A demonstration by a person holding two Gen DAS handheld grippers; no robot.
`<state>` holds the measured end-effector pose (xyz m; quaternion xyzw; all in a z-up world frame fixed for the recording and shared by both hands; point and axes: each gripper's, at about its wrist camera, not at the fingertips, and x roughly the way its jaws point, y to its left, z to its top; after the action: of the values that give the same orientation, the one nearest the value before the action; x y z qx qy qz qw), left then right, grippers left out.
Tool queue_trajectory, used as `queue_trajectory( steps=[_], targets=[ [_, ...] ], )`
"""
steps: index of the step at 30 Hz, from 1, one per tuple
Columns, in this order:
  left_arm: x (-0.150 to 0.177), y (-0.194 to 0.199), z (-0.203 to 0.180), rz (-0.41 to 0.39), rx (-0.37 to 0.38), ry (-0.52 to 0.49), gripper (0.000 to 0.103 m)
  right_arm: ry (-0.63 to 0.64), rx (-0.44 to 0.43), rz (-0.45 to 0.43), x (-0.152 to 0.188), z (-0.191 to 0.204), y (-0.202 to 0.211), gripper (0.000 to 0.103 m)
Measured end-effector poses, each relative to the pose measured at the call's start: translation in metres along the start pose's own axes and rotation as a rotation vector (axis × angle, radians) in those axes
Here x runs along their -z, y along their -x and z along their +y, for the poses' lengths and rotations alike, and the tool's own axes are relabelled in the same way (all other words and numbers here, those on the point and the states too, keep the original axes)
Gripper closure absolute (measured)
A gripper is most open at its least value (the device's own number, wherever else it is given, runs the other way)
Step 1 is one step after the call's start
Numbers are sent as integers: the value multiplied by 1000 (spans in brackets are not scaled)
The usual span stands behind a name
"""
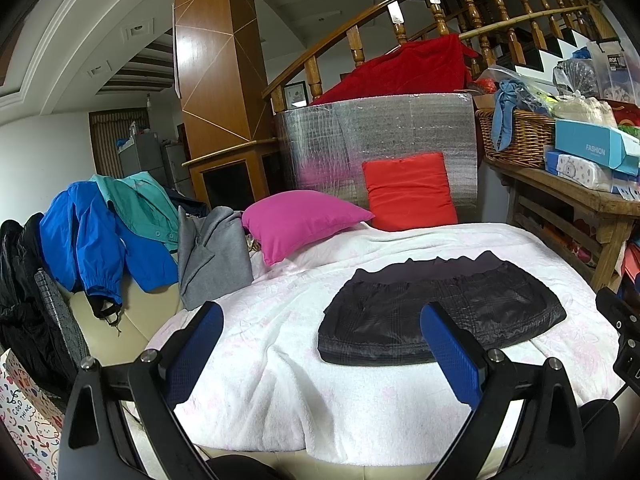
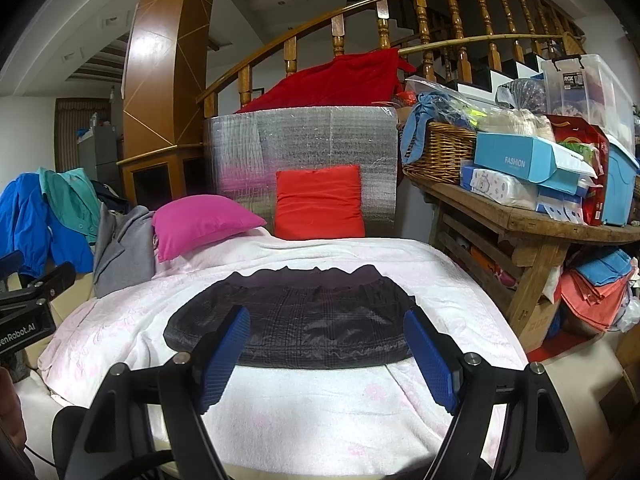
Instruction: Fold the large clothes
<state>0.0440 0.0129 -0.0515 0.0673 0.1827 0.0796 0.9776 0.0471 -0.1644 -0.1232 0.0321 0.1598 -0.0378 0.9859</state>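
A dark checked garment (image 1: 440,312) lies folded into a flat rectangle on the white blanket (image 1: 288,340); it also shows in the right wrist view (image 2: 296,320). My left gripper (image 1: 320,320) is open and empty, hovering above the blanket just short of the garment's near left edge. My right gripper (image 2: 326,324) is open and empty, held above the garment's near edge. Its blue fingers (image 2: 224,356) stand wide apart. A pile of unfolded clothes, a blue jacket (image 1: 80,240), a teal shirt (image 1: 140,204) and a grey coat (image 1: 212,256), lies at the left.
A pink cushion (image 1: 296,220) and a red cushion (image 1: 408,192) lie at the blanket's far end against a silver foil board (image 1: 380,132). A wooden bench (image 2: 520,220) with a wicker basket (image 2: 440,152) and boxes stands at the right. The white blanket (image 2: 320,400) fills the near ground.
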Motion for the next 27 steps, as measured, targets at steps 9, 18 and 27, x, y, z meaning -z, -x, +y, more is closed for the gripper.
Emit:
queue_trajectory(
  steps=[9, 18, 27],
  targets=[
    [0, 0, 0, 0, -1, 3, 4, -3, -2, 3, 0, 1, -2, 21],
    [-1, -9, 2, 14, 2, 5, 4, 2, -7, 8, -6, 7, -10, 21],
    [-6, -38, 5, 26, 76, 21, 4, -2, -21, 43, -13, 12, -40, 21]
  ],
)
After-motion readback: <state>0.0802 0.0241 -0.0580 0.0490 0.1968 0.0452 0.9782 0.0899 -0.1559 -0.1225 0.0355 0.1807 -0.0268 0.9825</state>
